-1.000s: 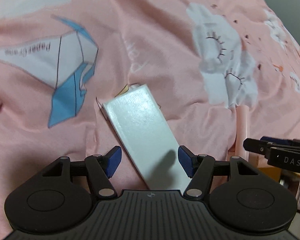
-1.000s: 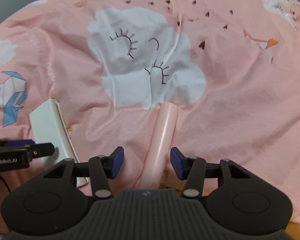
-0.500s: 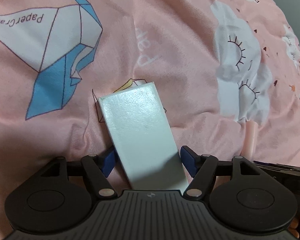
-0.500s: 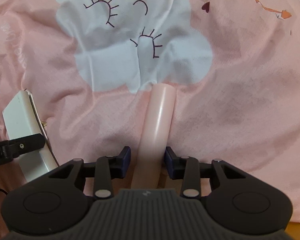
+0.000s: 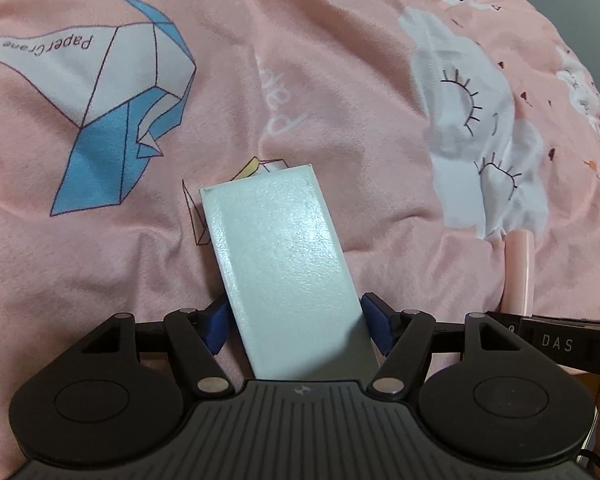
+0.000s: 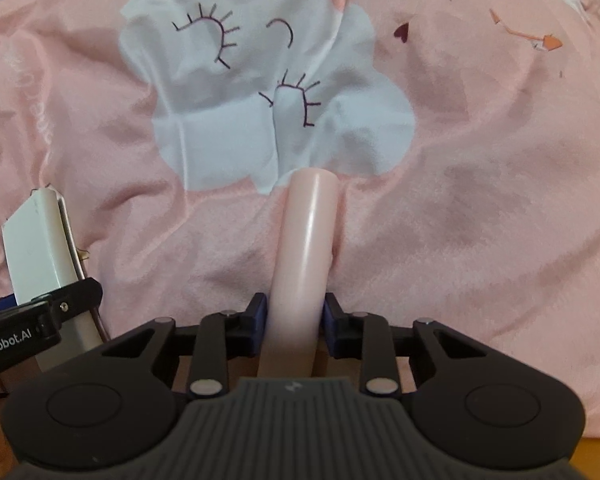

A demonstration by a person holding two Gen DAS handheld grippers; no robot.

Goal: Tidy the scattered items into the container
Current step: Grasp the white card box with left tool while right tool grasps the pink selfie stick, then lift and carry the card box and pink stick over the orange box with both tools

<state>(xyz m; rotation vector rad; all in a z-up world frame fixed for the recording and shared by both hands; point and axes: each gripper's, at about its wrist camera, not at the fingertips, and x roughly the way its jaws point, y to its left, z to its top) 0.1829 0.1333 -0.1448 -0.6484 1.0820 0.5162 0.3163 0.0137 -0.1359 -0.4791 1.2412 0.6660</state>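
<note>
The smooth pale-pink plastic tube (image 6: 306, 248) lies on the rumpled pink printed bedsheet (image 6: 480, 200); it looks light, stiff and glossy, so likely to slip unless gripped across its middle; the right gripper (image 6: 295, 314) has just been closing and its blue pads now touch the tube's sides; the flat white rectangular box (image 5: 284, 264) lies nearby between the widely spread left gripper (image 5: 294, 322), untouched; no container is in view.
</note>
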